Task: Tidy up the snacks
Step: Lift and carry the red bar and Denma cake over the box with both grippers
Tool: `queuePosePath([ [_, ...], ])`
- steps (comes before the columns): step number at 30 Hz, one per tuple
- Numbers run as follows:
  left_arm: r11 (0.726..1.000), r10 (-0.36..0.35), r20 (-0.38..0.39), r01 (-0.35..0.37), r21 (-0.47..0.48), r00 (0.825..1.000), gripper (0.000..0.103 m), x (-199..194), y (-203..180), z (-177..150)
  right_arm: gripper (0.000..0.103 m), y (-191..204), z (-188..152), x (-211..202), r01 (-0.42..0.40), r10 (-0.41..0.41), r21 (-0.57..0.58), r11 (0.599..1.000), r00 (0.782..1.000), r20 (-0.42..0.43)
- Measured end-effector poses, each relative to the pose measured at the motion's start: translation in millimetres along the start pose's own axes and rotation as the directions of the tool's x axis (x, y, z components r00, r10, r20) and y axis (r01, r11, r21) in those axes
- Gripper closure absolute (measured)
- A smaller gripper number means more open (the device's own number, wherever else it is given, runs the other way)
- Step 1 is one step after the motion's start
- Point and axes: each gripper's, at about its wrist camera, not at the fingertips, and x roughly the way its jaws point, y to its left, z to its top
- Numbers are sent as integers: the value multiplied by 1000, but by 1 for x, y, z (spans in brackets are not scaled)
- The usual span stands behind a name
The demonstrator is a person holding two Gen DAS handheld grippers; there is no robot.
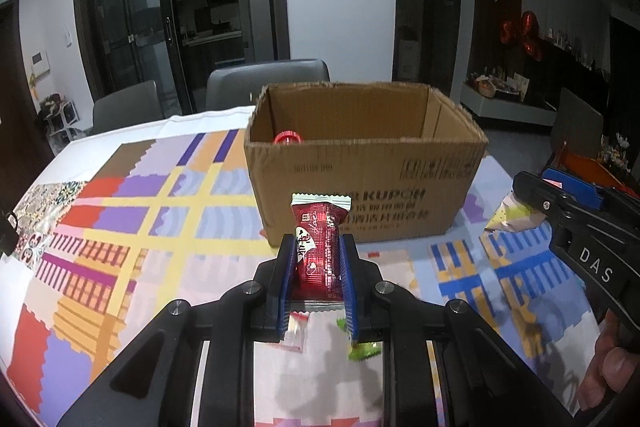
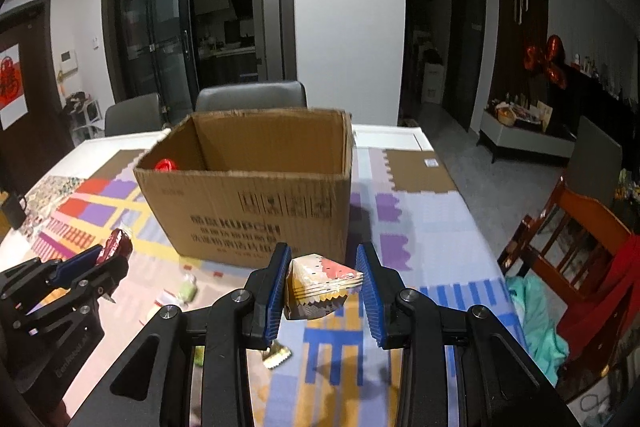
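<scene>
Over the left part of the patterned tablecloth [image 1: 120,211], the left gripper [image 1: 316,263] is clamped on a red snack bar [image 1: 320,247], which stands upright between the 2 blue pads with its white crimped end sticking up past the fingertips. Below it, on the cloth near the table's near edge, lie a small clear-and-red wrapper [image 1: 298,327] and a green candy [image 1: 362,349], both loose. Straight ahead, toward the middle of the table, sits an open cardboard box [image 2: 248,203] with printing on its near wall; a red round thing [image 2: 166,165] shows inside at its left corner. To the right, the right gripper [image 2: 325,281] is closed on a wedge-shaped snack packet [image 2: 324,287] in yellow, red and white wrapping, the left pad pressing its side and the right pad meeting its pointed end; the packet hangs just short of the box's near wall. A small gold-edged wrapper [image 2: 276,355] lies on the cloth beneath it. 2 grey chairs [image 2: 252,97] stand behind the table's far edge.
</scene>
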Motion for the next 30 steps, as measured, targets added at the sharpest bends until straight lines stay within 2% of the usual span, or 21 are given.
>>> queuePosePath([
  [30,1000,-4,98,4,-4,995,81,11,6,87,68,1,81,3,-16,18,-13,1000,993,118],
])
